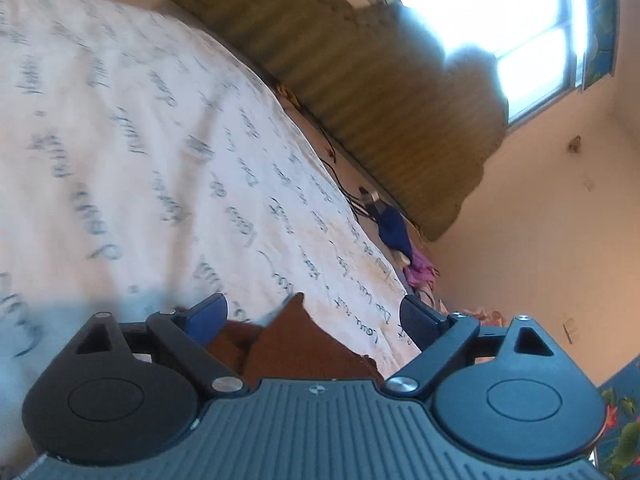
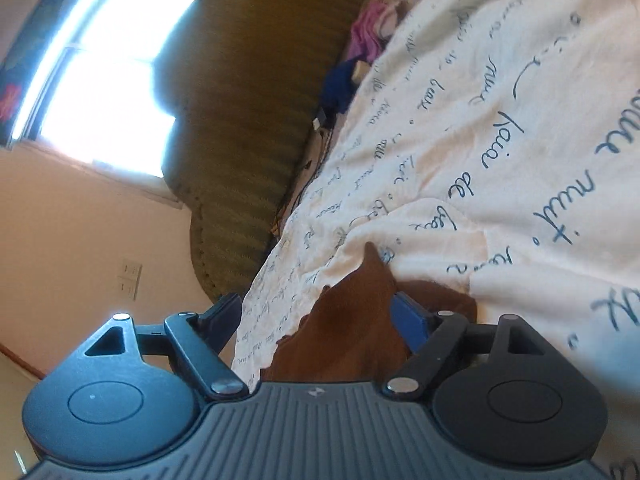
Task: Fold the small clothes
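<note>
Between folds: brown cloth point(image 1: 304, 344) lying on the bed point(image 1: 120, 140), a raised corner between each tool's fingers. Left tool point(image 1: 316, 312) and right tool point(image 2: 320, 312) both spread, pinching nothing. Next, probably: closing on an edge and folding across.

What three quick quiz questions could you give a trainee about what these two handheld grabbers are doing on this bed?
1. True or false: the left gripper has its jaws clamped shut on the brown garment.
2. What is printed on the white bedspread?
A. Flowers
B. Dark handwritten script
C. Stripes
3. What lies between the fingers of the right gripper?

Key
1. False: the jaws stand open, with the cloth loose between them.
2. B.
3. A pointed fold of the brown garment, resting on the bedspread; the pads stand apart and do not press it.
</note>
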